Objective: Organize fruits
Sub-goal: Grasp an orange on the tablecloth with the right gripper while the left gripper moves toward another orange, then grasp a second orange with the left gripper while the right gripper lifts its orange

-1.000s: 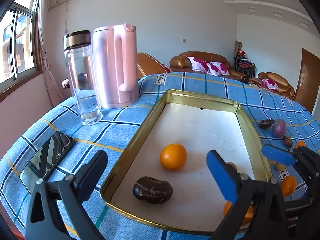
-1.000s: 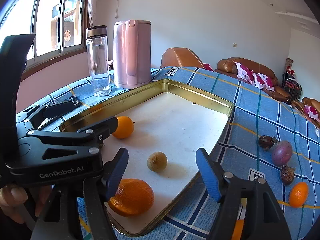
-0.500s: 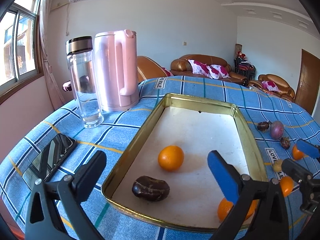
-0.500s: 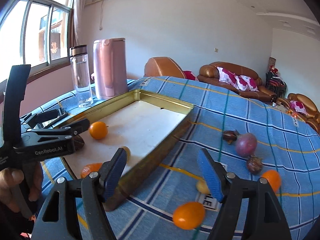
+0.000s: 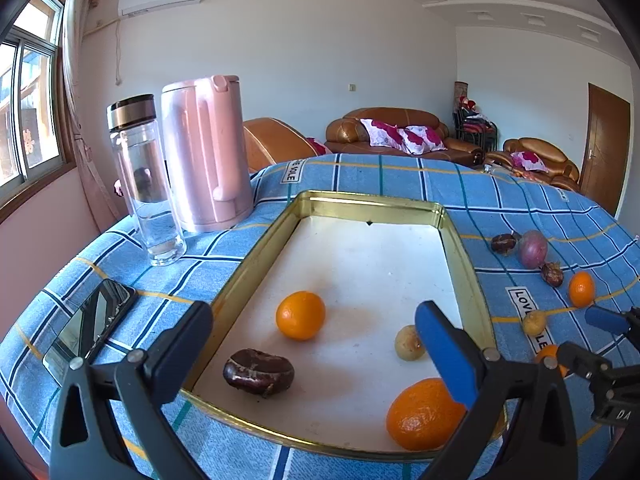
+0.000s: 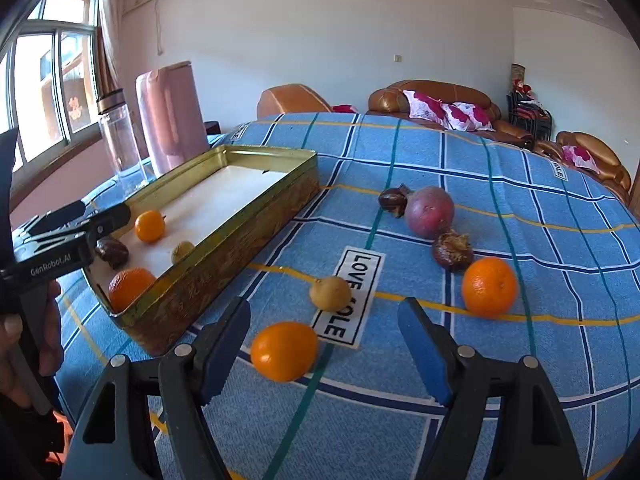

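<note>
The right gripper [image 6: 324, 344], jaws wide and holding nothing, has just been opening and now frames a small round orange citrus fruit [image 6: 285, 351] lying on the blue checked tablecloth [image 6: 500, 360] just outside the gold-rimmed rectangular metal tray [image 6: 224, 264]. The left gripper [image 5: 316, 344] hovers over the tray's near end, its fingers also spread wide and empty. Inside the tray lie 4 fruits: a large orange [image 5: 424, 414], a smaller orange [image 5: 300, 315], a glossy dark brown chestnut-like fruit [image 5: 258, 371] and a pale yellowish round fruit [image 5: 407, 343]. On the cloth wait a yellowish round fruit [image 6: 330, 293], another orange [image 6: 489, 286], a purple round fruit [image 6: 429, 212] and 2 dark brown ones. The nearest citrus sits towards the left pad rather than centred, so closing now could nudge it sideways and roll it towards the tray wall. Squeezing hard may bruise it, and the 2 grippers crowd each other near the tray corner.
</note>
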### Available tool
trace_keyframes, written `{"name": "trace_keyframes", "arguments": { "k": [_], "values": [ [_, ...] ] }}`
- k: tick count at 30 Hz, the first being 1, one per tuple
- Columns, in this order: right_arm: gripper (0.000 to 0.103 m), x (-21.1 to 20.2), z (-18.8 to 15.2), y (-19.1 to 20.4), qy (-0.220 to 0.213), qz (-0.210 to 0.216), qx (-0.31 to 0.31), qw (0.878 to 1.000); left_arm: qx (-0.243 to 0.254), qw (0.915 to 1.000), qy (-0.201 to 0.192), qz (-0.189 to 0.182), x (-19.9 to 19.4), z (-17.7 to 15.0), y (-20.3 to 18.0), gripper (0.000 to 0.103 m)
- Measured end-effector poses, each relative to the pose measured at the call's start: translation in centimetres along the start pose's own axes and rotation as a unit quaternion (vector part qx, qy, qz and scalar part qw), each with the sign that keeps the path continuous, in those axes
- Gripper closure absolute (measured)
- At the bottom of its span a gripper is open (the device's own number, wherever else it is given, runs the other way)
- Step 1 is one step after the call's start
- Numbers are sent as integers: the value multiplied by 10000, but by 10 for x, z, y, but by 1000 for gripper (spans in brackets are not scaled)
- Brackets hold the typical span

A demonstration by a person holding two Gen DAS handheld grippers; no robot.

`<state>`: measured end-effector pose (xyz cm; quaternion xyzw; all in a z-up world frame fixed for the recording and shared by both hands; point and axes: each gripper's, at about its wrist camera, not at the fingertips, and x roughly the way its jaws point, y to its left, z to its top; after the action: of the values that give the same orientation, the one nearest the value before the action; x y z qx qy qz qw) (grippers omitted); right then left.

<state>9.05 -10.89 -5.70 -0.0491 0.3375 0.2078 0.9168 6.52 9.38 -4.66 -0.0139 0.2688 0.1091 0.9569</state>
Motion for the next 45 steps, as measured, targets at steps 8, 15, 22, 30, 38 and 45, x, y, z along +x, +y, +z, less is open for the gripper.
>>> {"name": "trace_keyframes", "arguments": {
  "k": [8, 15, 22, 30, 38, 45],
  "values": [
    [51, 25, -11, 13, 666, 156, -282, 9973, 115, 9999, -38, -94, -7, 0, -9, 0],
    [62, 14, -15, 11, 481, 275, -274, 9981, 370, 9989, -121, -256, -15, 3, -33, 0],
    [63, -15, -2, -38, -117, -538, 202, 9983, 757, 9957, -162, -519, -21, 10, -81, 0],
    [63, -32, 4, -108, -370, -1501, 530, 9866, 1111, 9885, -51, -1021, -15, 21, -158, 0],
    [63, -30, -3, -156, -288, -2037, 755, 9757, 1511, 9758, 240, -1565, 1, 17, -239, 0],
    [63, -33, -8, -188, -198, -2329, 1046, 9667, 1733, 9694, 335, -1704, 13, 14, -280, 2]
  ]
}}
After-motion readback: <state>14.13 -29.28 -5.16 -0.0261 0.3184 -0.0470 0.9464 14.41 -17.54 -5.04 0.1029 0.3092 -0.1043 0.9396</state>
